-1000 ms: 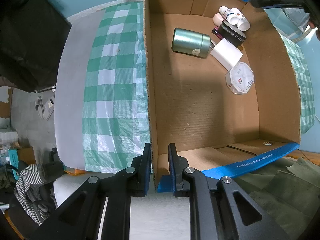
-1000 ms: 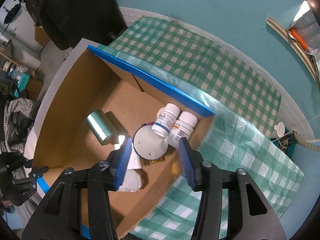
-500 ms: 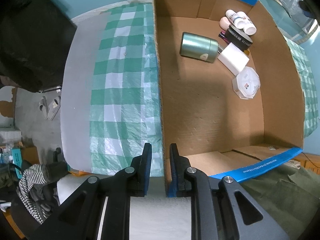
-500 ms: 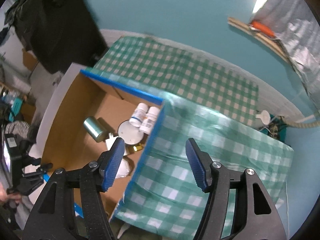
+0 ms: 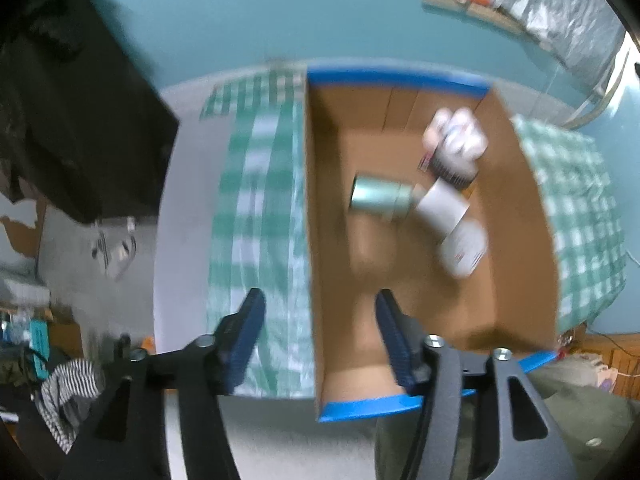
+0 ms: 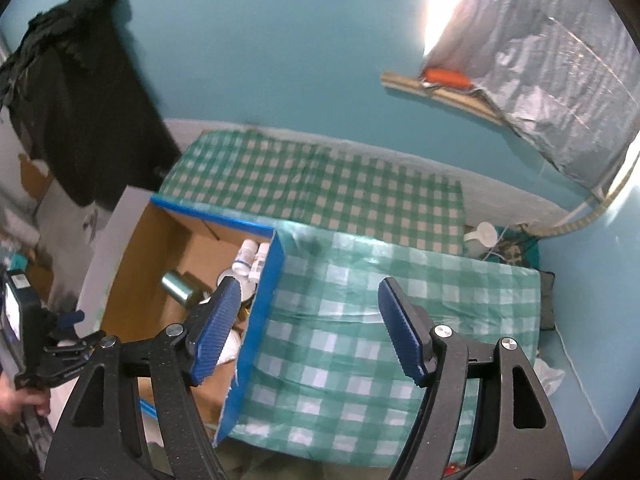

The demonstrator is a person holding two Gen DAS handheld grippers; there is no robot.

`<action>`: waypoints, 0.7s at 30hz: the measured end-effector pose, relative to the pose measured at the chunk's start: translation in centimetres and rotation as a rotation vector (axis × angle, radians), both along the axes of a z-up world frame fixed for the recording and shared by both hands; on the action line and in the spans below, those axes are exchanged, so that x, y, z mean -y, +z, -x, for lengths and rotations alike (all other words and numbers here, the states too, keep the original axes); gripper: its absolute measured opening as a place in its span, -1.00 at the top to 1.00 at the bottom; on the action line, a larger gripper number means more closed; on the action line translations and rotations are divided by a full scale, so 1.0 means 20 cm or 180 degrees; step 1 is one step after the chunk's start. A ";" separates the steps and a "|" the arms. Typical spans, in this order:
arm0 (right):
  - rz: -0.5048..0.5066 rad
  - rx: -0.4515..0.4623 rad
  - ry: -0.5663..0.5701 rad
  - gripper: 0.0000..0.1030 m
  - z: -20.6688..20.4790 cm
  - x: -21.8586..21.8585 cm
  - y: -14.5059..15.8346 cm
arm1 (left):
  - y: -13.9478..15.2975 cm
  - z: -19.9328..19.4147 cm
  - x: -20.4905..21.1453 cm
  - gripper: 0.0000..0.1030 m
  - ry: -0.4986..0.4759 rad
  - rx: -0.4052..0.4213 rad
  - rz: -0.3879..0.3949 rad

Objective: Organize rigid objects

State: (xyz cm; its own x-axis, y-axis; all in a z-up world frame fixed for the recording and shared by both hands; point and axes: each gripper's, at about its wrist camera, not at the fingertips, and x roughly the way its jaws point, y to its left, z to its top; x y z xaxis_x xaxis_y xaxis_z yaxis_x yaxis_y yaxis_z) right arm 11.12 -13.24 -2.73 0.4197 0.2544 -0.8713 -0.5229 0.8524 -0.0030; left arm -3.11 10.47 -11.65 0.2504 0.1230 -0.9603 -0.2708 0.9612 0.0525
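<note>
L gripper (image 5: 318,334): black frame w/ 2 blue ribbed pads, jaws opening, apart now, nothing gripped. The left wall of the brown cardboard box w/ blue-taped rims (image 5: 310,240) runs up between the pads but neither pad presses on it. This view is motion-blurred.

R gripper (image 6: 308,332): same build, jaws opening and wide, nothing gripped. Between its pads only the green-and-white checked plastic cloth (image 6: 360,340), well below. The box's right rim sits just inside its left pad.

Box count: 1, open top. Contents, all ahead of the L gripper and toward the far right corner:
- 1 pale green metal cylinder tin (image 5: 378,198), lying on its side, roughly mid-floor; left of the R gripper's left pad in the right wrist view.
- 2 white plastic pill bottles (image 6: 253,256), side by side against the far wall, lying down.
- 1 round black-rimmed jar w/ white lid (image 5: 454,162), just nearer than the bottles, touching them.
- 1 white rectangular block (image 5: 442,208), just right of the tin.
- 1 clear faceted container w/ white label (image 5: 466,246), nearest of the group to the L gripper.
- A small dark item w/ pink end beside the jar; too blurred to ID.

Rest of box floor bare. Person's hand (image 6: 20,396) holding the L gripper shows at far left edge of the right wrist view.
</note>
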 end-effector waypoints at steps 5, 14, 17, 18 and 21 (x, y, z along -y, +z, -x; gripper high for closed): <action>-0.0139 0.0144 -0.0190 -0.38 0.06 0.09 0.09 | 0.26 -0.07 0.09 -0.65 -0.0153 0.0419 -0.0184; -0.0240 0.0357 -0.0306 -0.39 0.13 0.18 0.21 | 0.61 -0.13 0.22 -0.89 -0.0363 0.0971 -0.0359; -0.0242 0.0423 -0.0323 -0.39 0.16 0.19 0.24 | 0.70 -0.14 0.27 -0.96 -0.0434 0.1094 -0.0342; -0.0246 0.0439 -0.0328 -0.39 0.16 0.19 0.25 | 0.72 -0.14 0.29 -0.97 -0.0450 0.1124 -0.0352; -0.0252 0.0471 -0.0341 -0.39 0.18 0.20 0.27 | 0.76 -0.14 0.34 -0.98 -0.0479 0.1198 -0.0384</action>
State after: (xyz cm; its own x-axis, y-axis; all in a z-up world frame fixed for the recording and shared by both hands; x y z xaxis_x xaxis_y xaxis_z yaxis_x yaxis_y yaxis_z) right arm 7.61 -17.26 2.66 0.5701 0.2666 -0.7771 -0.4279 0.9038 -0.0039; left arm -0.30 3.72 3.64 0.6048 0.1643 -0.7793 -0.1496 0.9845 0.0915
